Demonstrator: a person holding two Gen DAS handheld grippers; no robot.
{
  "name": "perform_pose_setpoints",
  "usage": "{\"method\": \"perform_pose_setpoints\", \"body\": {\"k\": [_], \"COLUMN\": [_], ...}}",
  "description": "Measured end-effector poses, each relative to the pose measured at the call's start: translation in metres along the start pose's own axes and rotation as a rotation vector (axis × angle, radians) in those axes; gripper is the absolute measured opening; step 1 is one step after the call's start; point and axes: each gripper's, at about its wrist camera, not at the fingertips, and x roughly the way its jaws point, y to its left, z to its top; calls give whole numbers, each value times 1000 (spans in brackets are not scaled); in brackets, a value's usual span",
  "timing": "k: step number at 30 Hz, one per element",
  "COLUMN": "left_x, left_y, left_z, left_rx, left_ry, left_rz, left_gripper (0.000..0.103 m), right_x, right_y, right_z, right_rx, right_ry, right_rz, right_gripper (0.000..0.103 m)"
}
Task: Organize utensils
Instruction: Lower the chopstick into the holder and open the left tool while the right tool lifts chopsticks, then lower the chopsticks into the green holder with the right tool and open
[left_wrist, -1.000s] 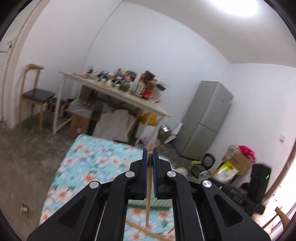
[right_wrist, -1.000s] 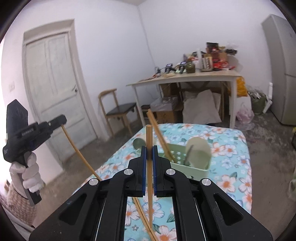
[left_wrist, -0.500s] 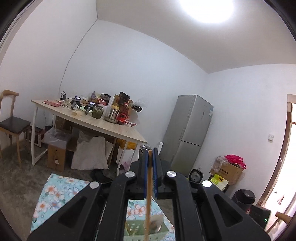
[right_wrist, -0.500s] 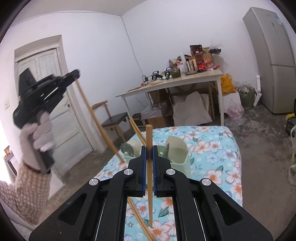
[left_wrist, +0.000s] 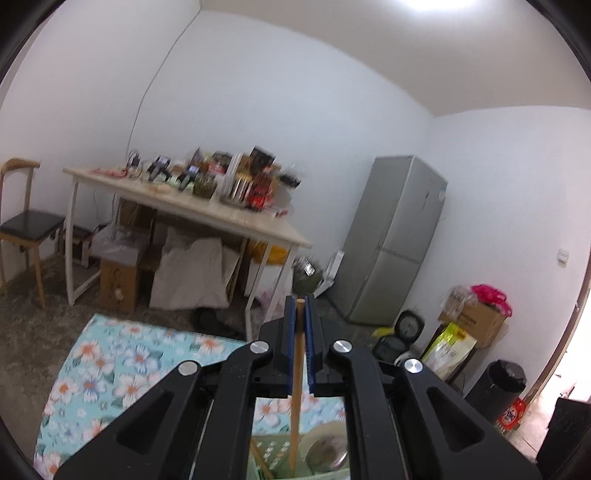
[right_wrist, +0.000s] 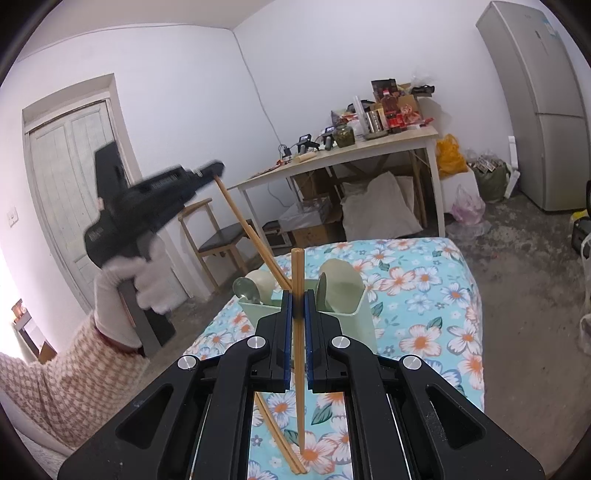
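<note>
My left gripper (left_wrist: 300, 306) is shut on a wooden chopstick (left_wrist: 295, 406) that hangs down into the pale green utensil holder (left_wrist: 275, 452), beside a spoon (left_wrist: 327, 448). From the right wrist view, that left gripper (right_wrist: 214, 168) is up at the left in a gloved hand, and its chopstick (right_wrist: 240, 218) slants down to the holder (right_wrist: 354, 321). My right gripper (right_wrist: 297, 295) is shut on a second chopstick (right_wrist: 298, 387), upright in front of the holder, its lower end near the tablecloth. Another chopstick (right_wrist: 280, 439) lies on the cloth.
The holder stands on a table with a floral cloth (right_wrist: 424, 295) and also holds spoons (right_wrist: 245, 288). Behind are a cluttered wooden table (right_wrist: 369, 151), a chair (right_wrist: 218, 240), a grey fridge (right_wrist: 546, 92) and a door (right_wrist: 70, 184). A checked sleeve (right_wrist: 48, 387) fills the lower left.
My left gripper has swung its chopstick up and over from the table's left side to the holder, so the lower end now dips into it. The right gripper has barely moved.
</note>
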Motion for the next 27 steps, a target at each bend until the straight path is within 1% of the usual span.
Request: {"method": "perform_pose_setpoints", "body": {"k": [3, 4, 5, 6, 7, 11, 15, 17, 21, 23, 27], "left_x": [3, 2, 0, -2, -5, -23, -44, -56, -81, -90, -108], "left_y": [3, 3, 4, 3, 5, 8, 9, 10, 16, 20, 39], "left_z": [-14, -18, -22, -25, -28, -37, -40, -43, -53, -60, -85], "left_rx": [-12, -11, -13, -16, -20, -19, -6, -2, 7, 8, -20], "left_ry": [48, 61, 72, 78, 84, 83, 67, 57, 48, 56, 106], "left_rz": [1, 1, 2, 3, 2, 21, 38, 45, 74, 92, 143], "left_gripper": [6, 10, 18, 22, 28, 46, 55, 59, 65, 68, 70], "right_x": [0, -1, -1, -1, -1, -4, -9, -11, -16, -16, -10], "right_y": [0, 1, 2, 2, 3, 6, 15, 21, 33, 41, 60], "right_z": [0, 0, 0, 0, 0, 2, 8, 15, 37, 52, 85], "right_rx": [-2, -4, -6, -6, -4, -9, -27, -49, -100, -135, -208], "right_ry": [1, 0, 0, 0, -1, -9, -31, -50, -105, -140, -209], "right_rz": [1, 1, 1, 1, 1, 1, 5, 6, 17, 27, 47], "right_gripper": [4, 4, 4, 4, 4, 4, 4, 4, 4, 4, 4]}}
